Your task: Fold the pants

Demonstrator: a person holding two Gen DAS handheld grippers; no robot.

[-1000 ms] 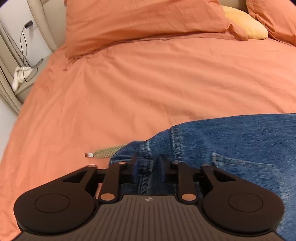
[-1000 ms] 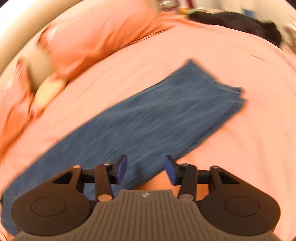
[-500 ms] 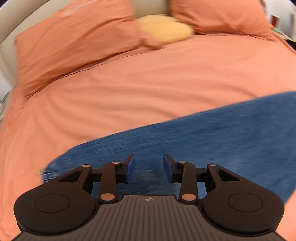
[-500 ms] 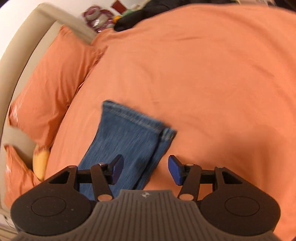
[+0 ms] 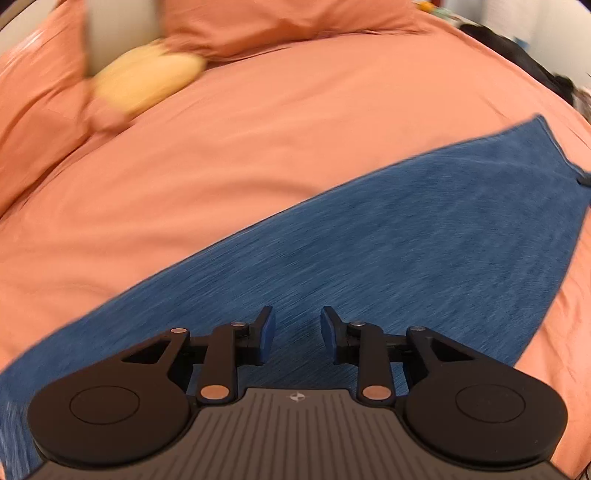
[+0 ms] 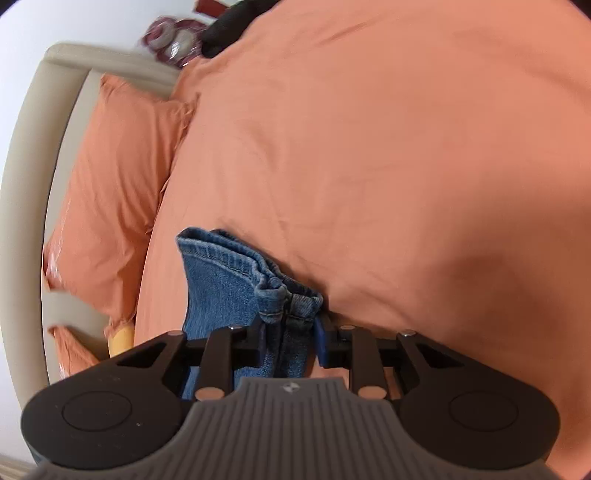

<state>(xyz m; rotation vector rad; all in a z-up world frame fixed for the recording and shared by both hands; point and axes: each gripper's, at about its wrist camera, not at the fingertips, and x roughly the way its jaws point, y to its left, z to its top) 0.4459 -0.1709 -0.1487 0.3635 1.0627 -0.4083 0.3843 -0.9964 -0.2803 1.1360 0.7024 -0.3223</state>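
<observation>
Blue denim jeans [image 5: 406, 236] lie flat across the orange bed cover, running from lower left to the leg hems at upper right. My left gripper [image 5: 293, 332] is open and empty, hovering over the middle of the jeans. In the right wrist view the stacked leg hems [image 6: 236, 280] stick up from between the fingers. My right gripper [image 6: 290, 332] is shut on the hem ends of the jeans, low against the bed cover.
Orange pillows [image 5: 258, 22] and a yellow cushion [image 5: 144, 81] lie at the head of the bed. A beige headboard [image 6: 26, 184] stands at the left of the right wrist view. Dark clothing [image 6: 232, 26] lies at the bed's far edge.
My left gripper let go of the waistband, opened and swung along the jeans toward the legs. My right gripper moved to the leg hems and closed on them.
</observation>
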